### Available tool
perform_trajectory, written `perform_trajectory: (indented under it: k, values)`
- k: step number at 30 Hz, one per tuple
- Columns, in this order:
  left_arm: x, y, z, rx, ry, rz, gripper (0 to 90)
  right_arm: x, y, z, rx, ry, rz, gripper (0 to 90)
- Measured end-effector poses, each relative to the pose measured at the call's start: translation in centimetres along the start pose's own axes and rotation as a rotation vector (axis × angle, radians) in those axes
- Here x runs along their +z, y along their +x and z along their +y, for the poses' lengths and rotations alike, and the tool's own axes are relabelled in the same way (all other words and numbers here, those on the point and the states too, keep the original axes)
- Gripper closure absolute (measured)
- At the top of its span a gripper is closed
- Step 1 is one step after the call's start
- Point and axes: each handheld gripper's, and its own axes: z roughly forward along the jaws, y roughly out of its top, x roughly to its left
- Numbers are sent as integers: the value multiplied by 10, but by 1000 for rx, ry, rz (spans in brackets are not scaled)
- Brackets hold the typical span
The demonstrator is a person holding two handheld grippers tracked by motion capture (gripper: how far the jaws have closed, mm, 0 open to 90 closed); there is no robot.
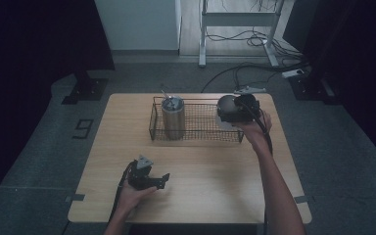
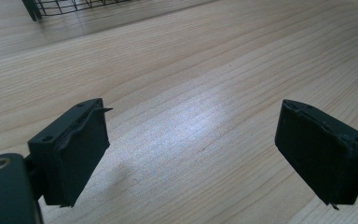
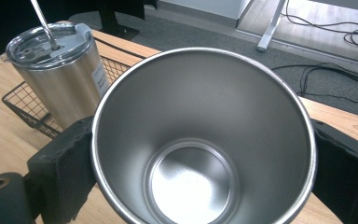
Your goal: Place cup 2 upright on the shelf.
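Nearest the person, the left gripper [image 1: 164, 178] rests low over the bare front part of the wooden table [image 1: 205, 196], held in the left hand [image 1: 132, 196]. In the left gripper view its two black jaws stand well apart with nothing but wood grain between them, so it is open and carries nothing

Farther out, at the right end of the wire basket [image 1: 196, 137], the right gripper [image 1: 225, 111] is held up by the right hand [image 1: 257, 128]. In the right gripper view its jaws press on either side of an open steel cup [image 3: 205, 140], gripped just below the rim, with the empty, shiny inside facing the camera. The cup is off the table and appears to hang over the basket's right end

Beyond it, at the left end of the basket, a lidded steel tumbler [image 1: 173, 119] stands upright with a straw [image 3: 44, 23] through its lid. Past the table lie grey floor, cables [image 1: 254, 68] and the legs of a desk frame [image 1: 237, 22]

As I judge it, the step in hand is carrying the open cup to the basket, to sit beside the tumbler. The next move calls for keeping the grip firm, bringing the cup over the free mesh, setting it down clear of the tumbler and the wire walls, then parting the jaws
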Motion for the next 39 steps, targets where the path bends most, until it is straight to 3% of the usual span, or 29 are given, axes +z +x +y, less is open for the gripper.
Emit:
perform_trajectory:
  k: [29,39]
  values:
    - [2,1,-1,-1,6,2,95,39,-13,16,11,39,-1,62]
    - [5,0,-3,14,20,26,95,54,-18,17,27,52,-7,62]
